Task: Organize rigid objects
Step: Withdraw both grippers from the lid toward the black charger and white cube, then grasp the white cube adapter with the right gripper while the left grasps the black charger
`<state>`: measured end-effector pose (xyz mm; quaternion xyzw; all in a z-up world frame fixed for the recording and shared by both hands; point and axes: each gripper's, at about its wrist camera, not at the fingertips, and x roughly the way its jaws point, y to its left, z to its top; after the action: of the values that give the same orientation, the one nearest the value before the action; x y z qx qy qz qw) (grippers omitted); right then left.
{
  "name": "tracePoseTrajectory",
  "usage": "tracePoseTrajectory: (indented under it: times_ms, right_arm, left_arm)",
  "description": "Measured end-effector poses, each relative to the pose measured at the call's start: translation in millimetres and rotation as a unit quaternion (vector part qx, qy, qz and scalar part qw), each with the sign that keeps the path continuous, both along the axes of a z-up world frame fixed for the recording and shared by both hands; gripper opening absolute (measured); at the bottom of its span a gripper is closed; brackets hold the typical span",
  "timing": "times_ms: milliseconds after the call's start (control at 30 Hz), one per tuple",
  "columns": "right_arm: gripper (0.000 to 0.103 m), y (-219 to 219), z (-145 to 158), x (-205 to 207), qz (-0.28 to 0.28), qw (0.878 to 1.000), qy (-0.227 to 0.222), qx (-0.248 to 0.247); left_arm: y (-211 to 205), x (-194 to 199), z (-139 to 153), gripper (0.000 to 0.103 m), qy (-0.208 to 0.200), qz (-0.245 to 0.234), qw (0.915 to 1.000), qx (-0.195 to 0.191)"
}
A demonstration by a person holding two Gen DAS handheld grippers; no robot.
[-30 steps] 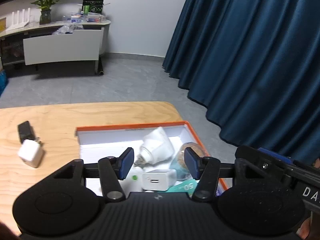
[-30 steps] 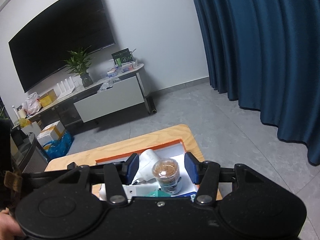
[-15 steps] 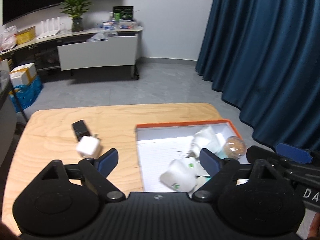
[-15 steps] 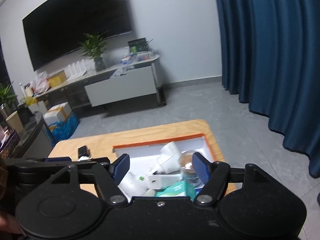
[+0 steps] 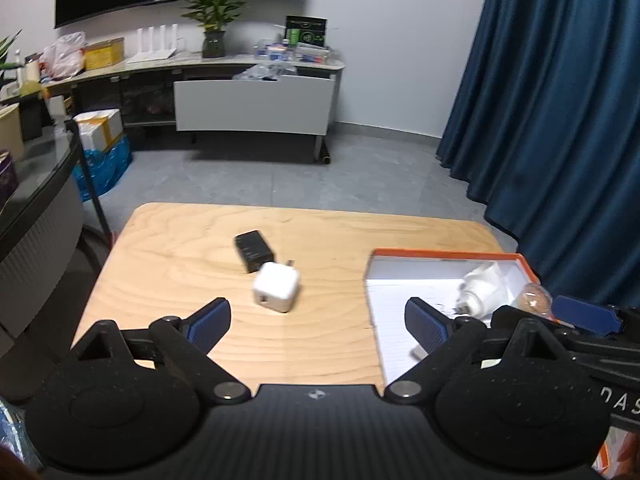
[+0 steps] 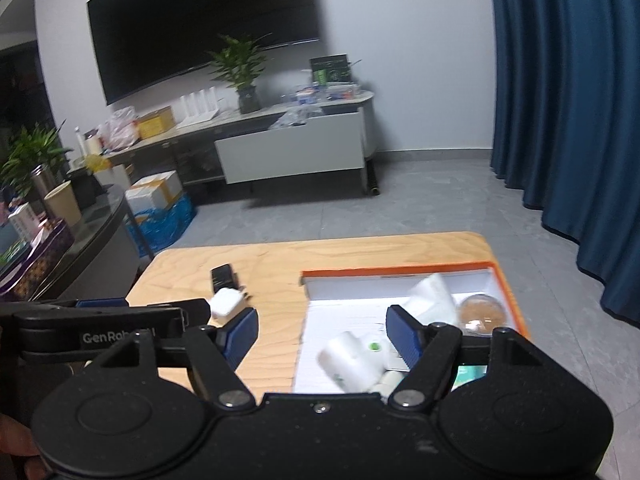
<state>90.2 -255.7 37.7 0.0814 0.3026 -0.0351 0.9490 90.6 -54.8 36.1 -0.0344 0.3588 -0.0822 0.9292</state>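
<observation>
A white cube charger (image 5: 276, 287) (image 6: 226, 303) and a black charger (image 5: 254, 250) (image 6: 223, 276) lie side by side on the wooden table (image 5: 180, 264). To their right an orange-rimmed white box (image 5: 444, 255) (image 6: 396, 270) holds white adapters (image 5: 480, 288) (image 6: 350, 360), a clear-lidded round jar (image 5: 532, 294) (image 6: 480, 314) and a teal pack (image 6: 472, 372). My left gripper (image 5: 318, 312) hovers over bare table just short of the white charger, its jaws opening with nothing between them. My right gripper (image 6: 322, 320) stands open above the box's left edge, holding nothing.
Dark blue curtains (image 5: 560, 120) hang close to the table's right side. A dark curved desk (image 6: 80, 232) with a paper cup stands left of the table. Beyond the grey floor are a low cabinet (image 5: 256, 104), a potted plant and boxes.
Both grippers have swung left, away from over the box contents, and their jaws have spread wide. The two chargers on the table now sit ahead of the left gripper.
</observation>
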Motion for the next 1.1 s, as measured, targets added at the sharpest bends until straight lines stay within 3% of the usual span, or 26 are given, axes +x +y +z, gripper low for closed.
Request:
tracePoseTrajectory:
  times_ms: [433, 1100]
  right_arm:
    - [0.084, 49.8, -15.3, 32.4, 0.051, 0.998, 0.019, -0.003]
    - [0.084, 74.8, -46.6, 89.7, 0.068, 0.996, 0.052, 0.002]
  left_arm:
    - [50.6, 3.2, -15.0, 0.096, 0.012, 0.046, 0.9988, -0.011]
    - [93.1, 28.9, -30.0, 0.097, 0.021, 0.083, 0.9962, -0.015]
